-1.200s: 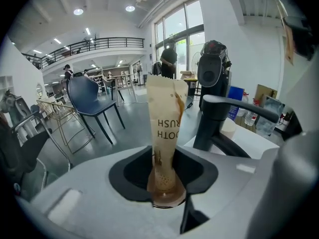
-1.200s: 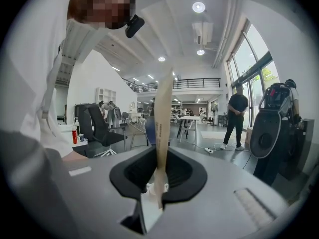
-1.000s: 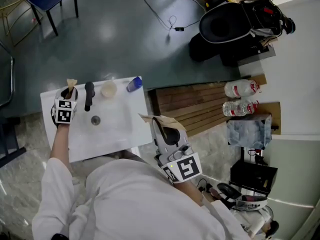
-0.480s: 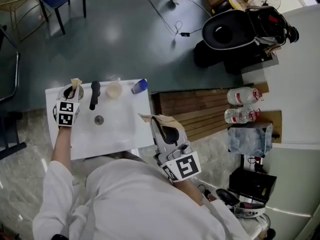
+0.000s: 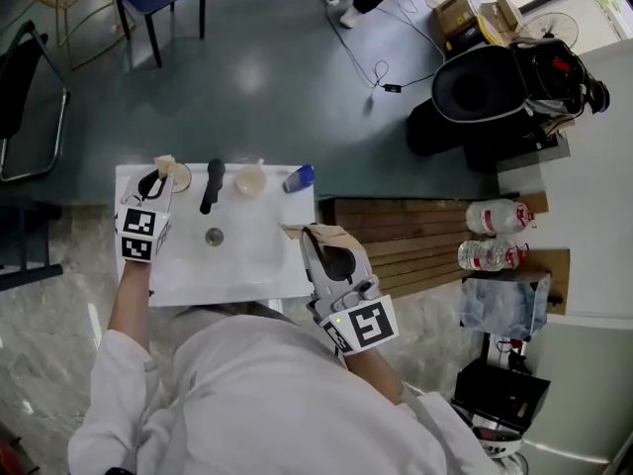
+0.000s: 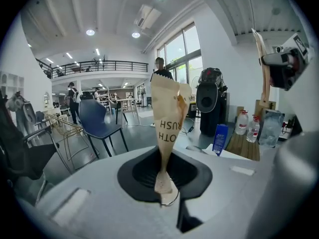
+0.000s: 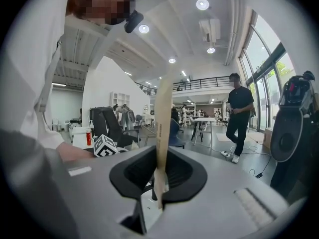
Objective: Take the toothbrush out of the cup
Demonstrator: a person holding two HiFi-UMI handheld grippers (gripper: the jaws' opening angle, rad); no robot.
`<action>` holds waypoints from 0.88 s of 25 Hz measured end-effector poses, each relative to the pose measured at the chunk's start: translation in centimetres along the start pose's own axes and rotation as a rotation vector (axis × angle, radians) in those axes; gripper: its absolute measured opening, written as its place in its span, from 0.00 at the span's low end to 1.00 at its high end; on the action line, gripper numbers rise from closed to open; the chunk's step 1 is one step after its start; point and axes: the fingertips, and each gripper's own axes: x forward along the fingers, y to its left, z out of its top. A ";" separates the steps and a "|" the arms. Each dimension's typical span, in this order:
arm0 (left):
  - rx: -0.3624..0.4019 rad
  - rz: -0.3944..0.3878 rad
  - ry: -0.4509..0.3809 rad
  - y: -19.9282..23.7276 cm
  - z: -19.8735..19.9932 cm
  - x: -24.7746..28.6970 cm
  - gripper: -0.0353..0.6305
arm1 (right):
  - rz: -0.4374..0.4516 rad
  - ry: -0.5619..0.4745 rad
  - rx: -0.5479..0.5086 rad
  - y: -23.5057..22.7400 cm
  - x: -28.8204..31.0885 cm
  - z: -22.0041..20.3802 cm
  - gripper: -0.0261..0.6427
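My left gripper hovers over the back left corner of the white washbasin top. It is shut on a tan paper-wrapped toothbrush, which stands upright between the jaws, clear of the top. A round cup rim shows just right of the toothbrush's tip. My right gripper sits at the top's right edge, shut on a second flat tan paper stick that points up from its jaws.
A black tap, a pale cup, a blue pack and the drain lie on the top. A wooden pallet with water bottles is to the right. A person stands beyond.
My left gripper has risen with the wrapped toothbrush in its jaws, away from the cup. My right gripper has drifted slightly, and its grip is unchanged.
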 end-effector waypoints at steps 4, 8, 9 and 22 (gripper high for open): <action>0.000 0.008 -0.031 -0.2 2.0 -2.5 0.09 | 0.031 -0.015 -0.003 0.5 0.7 0.3 0.10; -0.011 0.001 -0.059 -1.0 3.8 -5.0 0.09 | 0.063 -0.025 -0.014 1.2 1.2 0.5 0.10; -0.007 0.001 -0.065 -1.2 4.3 -5.6 0.09 | 0.070 -0.027 -0.016 1.3 1.3 0.6 0.10; 0.004 -0.030 -0.124 -4.9 8.9 -12.7 0.09 | 0.135 -0.048 -0.023 2.9 1.6 0.8 0.10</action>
